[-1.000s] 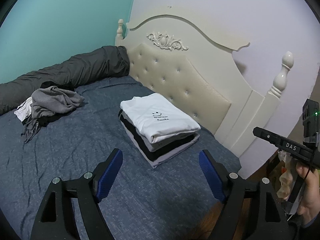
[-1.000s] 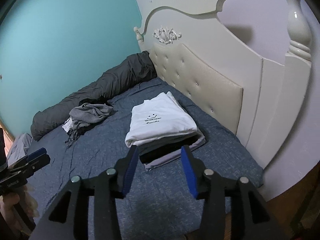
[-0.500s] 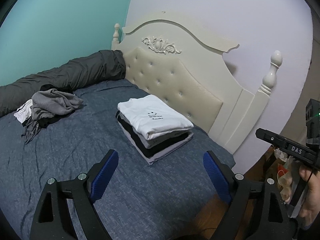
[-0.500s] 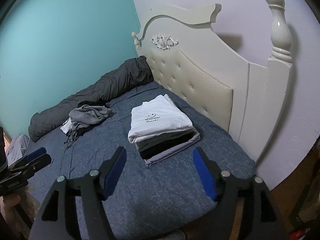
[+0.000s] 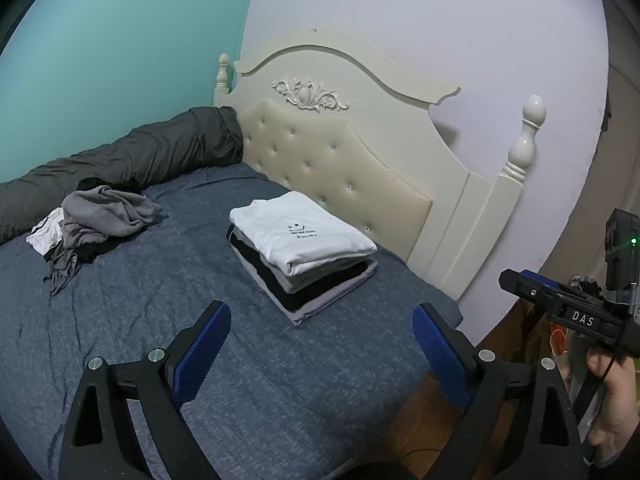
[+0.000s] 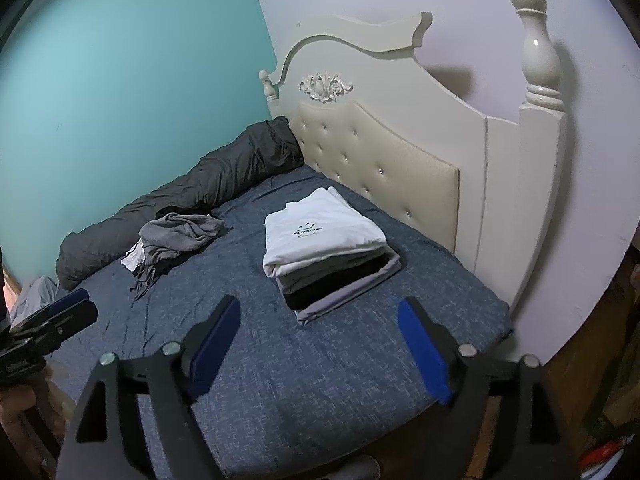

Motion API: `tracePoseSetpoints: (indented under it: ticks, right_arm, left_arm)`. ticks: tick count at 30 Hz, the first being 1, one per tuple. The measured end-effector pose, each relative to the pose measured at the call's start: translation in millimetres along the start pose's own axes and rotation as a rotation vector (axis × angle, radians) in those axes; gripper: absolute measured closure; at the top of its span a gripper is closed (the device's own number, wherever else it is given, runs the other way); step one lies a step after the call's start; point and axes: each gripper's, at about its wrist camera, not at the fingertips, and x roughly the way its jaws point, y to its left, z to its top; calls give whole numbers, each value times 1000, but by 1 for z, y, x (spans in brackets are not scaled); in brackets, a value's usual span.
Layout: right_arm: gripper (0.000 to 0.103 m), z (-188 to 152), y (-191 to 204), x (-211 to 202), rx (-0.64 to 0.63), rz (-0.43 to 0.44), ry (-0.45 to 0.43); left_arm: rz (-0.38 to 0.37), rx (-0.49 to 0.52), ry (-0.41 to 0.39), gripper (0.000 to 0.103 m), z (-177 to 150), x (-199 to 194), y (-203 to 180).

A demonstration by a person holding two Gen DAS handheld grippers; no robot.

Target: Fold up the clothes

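**Both tongs draw back from the bed and spread wide, holding nothing**

Standing here, I see both tools pulling away from the mattress. A second ago the right tongs [image 6: 318, 344] had their blue pads fairly near together, close in front of the folded stack; now those pads are splayed far apart and the stack sits further off, with more of the bedpost and floor showing. The left tongs [image 5: 318, 354] have widened as well, and they too are empty, hovering over the near edge of the bed [image 5: 120, 312].

The folded stack [image 5: 302, 248] lies at about 12 o'clock from the left tongs, just beside the padded headboard [image 5: 340, 160]. A white shirt with a small smiley print tops it, with grey and black layers squared beneath. It has not shifted at all over the last second.

At about 10 o'clock, well apart from the stack, sits a crumpled heap [image 5: 100, 220]: a grey garment over something white and something black, none of it folded. A long dark bolster [image 5: 132, 156] runs along the teal wall behind it.

My reading is that the stack has been let go and is finished with for now, while the heap still needs folding. Whichever tongs go for it must cross the bed leftward.
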Motion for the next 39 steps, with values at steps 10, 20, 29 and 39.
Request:
tracePoseSetpoints:
  ticks: [10, 20, 29, 39]
  right_arm:
    - [10, -13, 10, -10, -20, -1, -3]
    - [6, -25, 21, -19, -36, -15, -8]
    - [3, -36, 30, -31, -47, -30, -28]
    - [1, -45, 40, -45, -62, -39, -58]
  left_arm:
    - [-7, 3, -3, 5, -8, -8, 2]
    - [-8, 7, -2, 2, -18, -15, 7]
    - [-6, 16, -4, 0, -27, -26, 8]
    - [7, 17, -3, 0, -38, -34, 11]
